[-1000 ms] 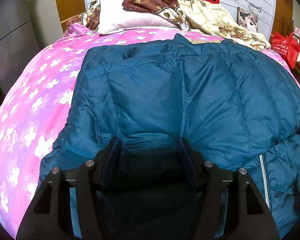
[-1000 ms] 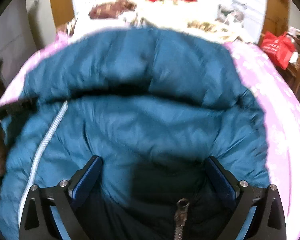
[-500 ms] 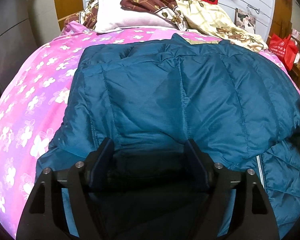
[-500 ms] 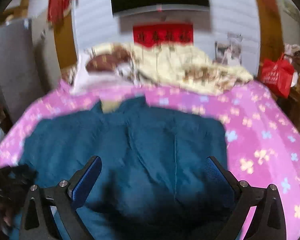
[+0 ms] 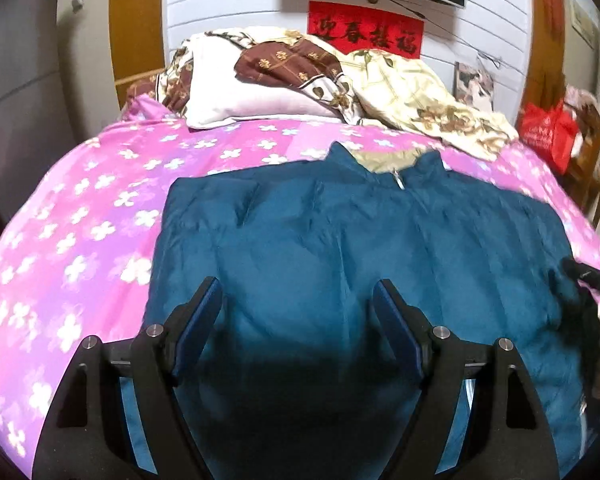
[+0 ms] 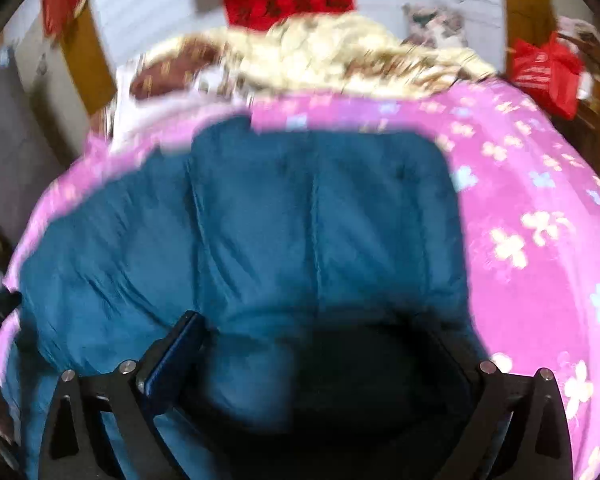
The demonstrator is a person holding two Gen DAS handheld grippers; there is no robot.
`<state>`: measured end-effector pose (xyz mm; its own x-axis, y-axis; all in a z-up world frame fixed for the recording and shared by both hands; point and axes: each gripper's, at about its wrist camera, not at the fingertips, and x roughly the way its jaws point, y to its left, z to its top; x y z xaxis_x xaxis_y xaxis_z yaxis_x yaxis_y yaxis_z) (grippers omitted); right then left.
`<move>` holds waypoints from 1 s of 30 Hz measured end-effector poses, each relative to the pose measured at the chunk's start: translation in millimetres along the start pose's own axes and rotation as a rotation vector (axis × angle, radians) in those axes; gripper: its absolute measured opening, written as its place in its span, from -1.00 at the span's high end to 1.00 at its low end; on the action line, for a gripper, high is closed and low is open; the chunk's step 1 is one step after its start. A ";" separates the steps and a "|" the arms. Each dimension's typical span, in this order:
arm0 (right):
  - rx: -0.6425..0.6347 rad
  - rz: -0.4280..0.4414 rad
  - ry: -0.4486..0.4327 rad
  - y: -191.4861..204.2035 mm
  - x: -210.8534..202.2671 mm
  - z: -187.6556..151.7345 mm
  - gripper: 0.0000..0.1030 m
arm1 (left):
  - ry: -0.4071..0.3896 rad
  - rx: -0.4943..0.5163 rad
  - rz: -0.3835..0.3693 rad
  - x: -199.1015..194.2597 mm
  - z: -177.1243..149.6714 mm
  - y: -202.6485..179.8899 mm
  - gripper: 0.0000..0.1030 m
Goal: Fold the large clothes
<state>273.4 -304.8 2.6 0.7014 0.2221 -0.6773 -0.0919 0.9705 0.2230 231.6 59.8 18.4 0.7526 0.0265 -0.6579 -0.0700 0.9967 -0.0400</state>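
The teal puffer jacket [image 5: 360,248] lies spread on the pink flowered bedspread [image 5: 80,232], directly ahead of and beneath both claws, its collar and zipper pull [image 5: 398,179] at the far end, away from the fingers. The left gripper [image 5: 298,312] hangs over the near part of the jacket with its jaws spread wide and nothing between them; dark shadow covers the fabric just below its fingers. In the blurred right wrist view, the right gripper [image 6: 320,344] is likewise wide apart above the jacket [image 6: 300,220], holding nothing, with the bedspread [image 6: 540,240] showing off to its right. Beyond the jacket, farther ahead of the left claw, lie a white pillow [image 5: 236,92] and a heap of brown and cream patterned bedding [image 5: 380,84]. A red banner [image 5: 366,34] hangs on the wall behind, and a red bag [image 5: 548,132] sits far off to the right.
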 end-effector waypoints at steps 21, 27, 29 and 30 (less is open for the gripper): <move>-0.046 -0.136 0.064 50.1 57.9 83.3 -0.94 | 0.150 -0.078 0.027 51.2 -13.9 20.6 -0.57; -0.135 -0.006 0.090 111.3 56.5 55.9 -1.00 | 0.143 -0.075 0.041 50.7 -16.2 19.7 -0.64; -0.180 -0.063 0.164 116.2 84.3 36.8 -1.00 | 0.147 -0.077 0.044 51.1 -16.4 20.3 -0.73; -0.192 -0.068 0.125 115.8 85.0 29.9 -1.00 | 0.151 -0.082 0.040 52.0 -16.5 21.5 -0.73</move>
<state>343.5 -176.3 -8.2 0.6188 0.1537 -0.7703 -0.1885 0.9811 0.0443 258.5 81.4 -29.1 0.6414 0.0481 -0.7657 -0.1560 0.9854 -0.0688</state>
